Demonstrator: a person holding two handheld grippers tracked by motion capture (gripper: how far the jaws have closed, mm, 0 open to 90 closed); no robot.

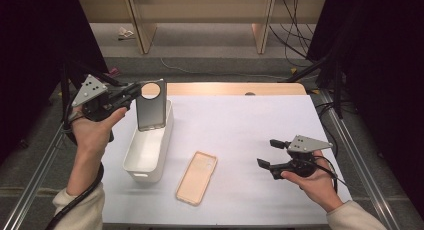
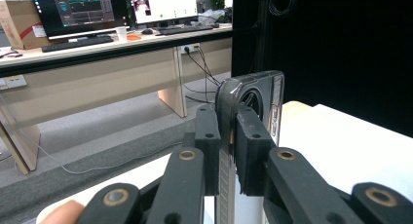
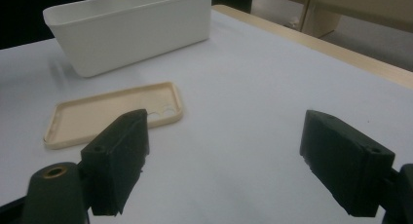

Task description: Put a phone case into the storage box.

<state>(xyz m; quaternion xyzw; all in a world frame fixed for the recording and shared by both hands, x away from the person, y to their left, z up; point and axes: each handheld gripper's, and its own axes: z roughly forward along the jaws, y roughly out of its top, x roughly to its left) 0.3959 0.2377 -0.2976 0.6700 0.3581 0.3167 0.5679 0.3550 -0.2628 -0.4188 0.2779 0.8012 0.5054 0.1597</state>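
A: Where is the dark phone case (image 1: 151, 106) held, and how?

B: It is clamped by its edge between the jaws of the left gripper (image 1: 134, 91), as is seen close up in the left gripper view, where the dark phone case (image 2: 253, 107) is pinched between the two pads. It is kept upright, its long axis vertical, camera ring at the top, directly above the far end of the white bin (image 1: 148, 149) near the left edge of the tabletop (image 1: 240, 120).

A: So the coming move is judged to be a lowering?

B: Most likely; the bin lies straight below, its long axis running from the near edge toward the far edge, and nothing is seen between case and bin.

A: And the other hand?

B: The right gripper (image 1: 266, 153) is held low near the right edge, jaws wide apart and empty. A beige phone case (image 1: 197, 177) lies flat between it and the bin, toward the near edge, nearer the right gripper (image 3: 219, 156) than the left.
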